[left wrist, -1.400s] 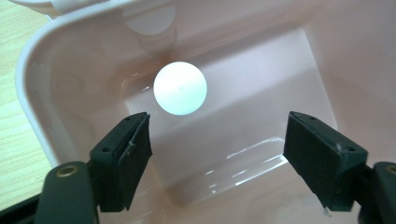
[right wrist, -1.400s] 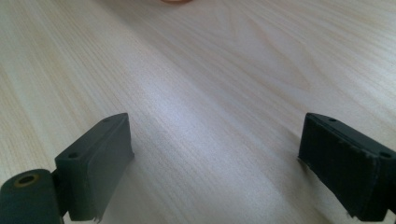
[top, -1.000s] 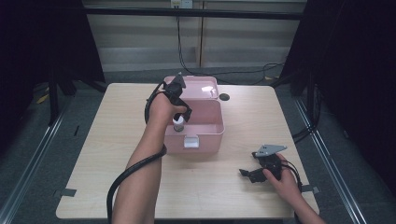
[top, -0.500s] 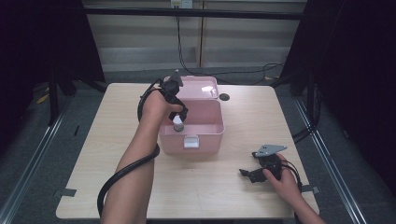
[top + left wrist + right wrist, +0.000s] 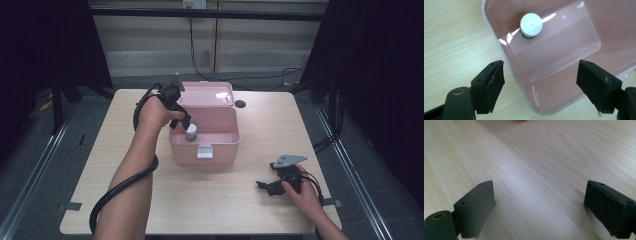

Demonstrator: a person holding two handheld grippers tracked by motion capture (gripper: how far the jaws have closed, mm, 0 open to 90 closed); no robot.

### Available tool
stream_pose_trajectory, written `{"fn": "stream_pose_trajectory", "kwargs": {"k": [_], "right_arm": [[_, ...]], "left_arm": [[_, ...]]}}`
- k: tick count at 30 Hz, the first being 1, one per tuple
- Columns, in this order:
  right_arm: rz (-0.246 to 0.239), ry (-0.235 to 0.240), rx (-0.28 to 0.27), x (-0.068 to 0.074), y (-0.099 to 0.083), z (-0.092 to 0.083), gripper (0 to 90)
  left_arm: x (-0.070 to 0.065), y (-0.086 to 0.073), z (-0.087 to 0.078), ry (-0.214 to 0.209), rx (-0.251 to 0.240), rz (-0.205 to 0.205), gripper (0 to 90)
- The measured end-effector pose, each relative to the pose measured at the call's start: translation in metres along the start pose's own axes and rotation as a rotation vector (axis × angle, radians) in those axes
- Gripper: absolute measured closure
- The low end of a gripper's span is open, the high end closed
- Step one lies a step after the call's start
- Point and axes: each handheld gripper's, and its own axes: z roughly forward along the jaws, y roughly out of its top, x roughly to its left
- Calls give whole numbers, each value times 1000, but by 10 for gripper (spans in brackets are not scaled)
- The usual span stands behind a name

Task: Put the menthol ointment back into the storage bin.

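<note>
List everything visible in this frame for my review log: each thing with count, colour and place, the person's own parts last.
table: one, light wood, centre of the high view.
box: one, pink, open, middle of the table, lid tipped back.
bottle: one, white cap, green band, upright inside the box near its left wall.
small disc: one, dark, on the table right of the lid.
left gripper: one, black, open, above the box's left rim.
right gripper: one, black, open, low over bare table near the right front.
forearms: two, entering from the bottom edge.
</note>
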Motion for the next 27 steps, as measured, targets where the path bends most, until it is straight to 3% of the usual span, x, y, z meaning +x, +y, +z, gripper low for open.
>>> {"fn": "stream_pose_trajectory", "kwargs": {"k": [16,27], "right_arm": [[1,0,-1,0,0,0,89],[-1,0,-1,0,0,0,89]], "left_arm": [[24,-39,-15,-26,-46,-36,219],[35,-60,-18,-39,-71,-28,219]]}}
